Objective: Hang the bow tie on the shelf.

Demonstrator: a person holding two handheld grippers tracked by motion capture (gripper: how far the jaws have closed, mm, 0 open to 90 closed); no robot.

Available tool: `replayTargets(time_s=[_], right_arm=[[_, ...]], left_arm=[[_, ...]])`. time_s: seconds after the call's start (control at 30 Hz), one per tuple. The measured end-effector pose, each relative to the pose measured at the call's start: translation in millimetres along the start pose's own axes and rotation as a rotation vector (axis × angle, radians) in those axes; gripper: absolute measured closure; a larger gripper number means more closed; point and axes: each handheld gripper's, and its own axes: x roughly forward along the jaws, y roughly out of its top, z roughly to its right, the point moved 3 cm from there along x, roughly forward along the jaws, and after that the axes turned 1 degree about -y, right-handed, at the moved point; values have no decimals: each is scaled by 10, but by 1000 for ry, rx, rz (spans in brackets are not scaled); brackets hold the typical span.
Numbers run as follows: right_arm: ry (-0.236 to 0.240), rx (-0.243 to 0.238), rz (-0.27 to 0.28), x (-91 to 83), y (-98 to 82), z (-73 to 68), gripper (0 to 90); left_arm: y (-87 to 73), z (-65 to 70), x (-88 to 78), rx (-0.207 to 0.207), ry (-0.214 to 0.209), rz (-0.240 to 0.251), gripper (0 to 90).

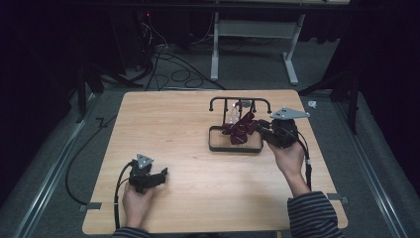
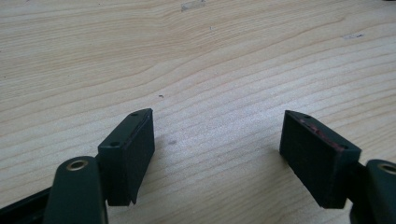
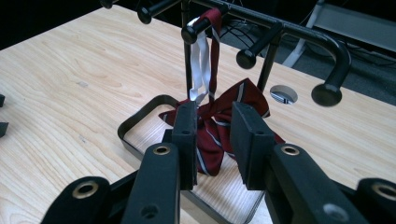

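A dark red striped bow tie (image 1: 240, 130) (image 3: 211, 140) hangs by its white strap (image 3: 201, 65) from a peg of a black rack (image 1: 240, 100) (image 3: 299, 30). Its wings rest over the rack's tray base (image 1: 218, 147) (image 3: 135, 125). My right gripper (image 1: 259, 127) (image 3: 212, 125) points at the tie from the right, jaws partly apart, and the tie's middle shows in the gap at the tips without looking squeezed. My left gripper (image 1: 159, 176) (image 2: 217, 151) rests low over bare wood near the front left, jaws wide with nothing between them.
The wooden table (image 1: 173, 124) has a round cable hole (image 1: 312, 104) (image 3: 283, 94) right of the rack. Several rack pegs (image 3: 327, 93) stick out towards my right gripper. Cables and a table frame (image 1: 255, 34) lie on the floor beyond.
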Motion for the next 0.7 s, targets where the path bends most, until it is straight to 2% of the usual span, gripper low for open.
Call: replayTargets(time_s=[0.7], right_arm=[[13,7,-3,-64,-190,-52,734]], left_arm=[[0,1,0,0,1,0,270]])
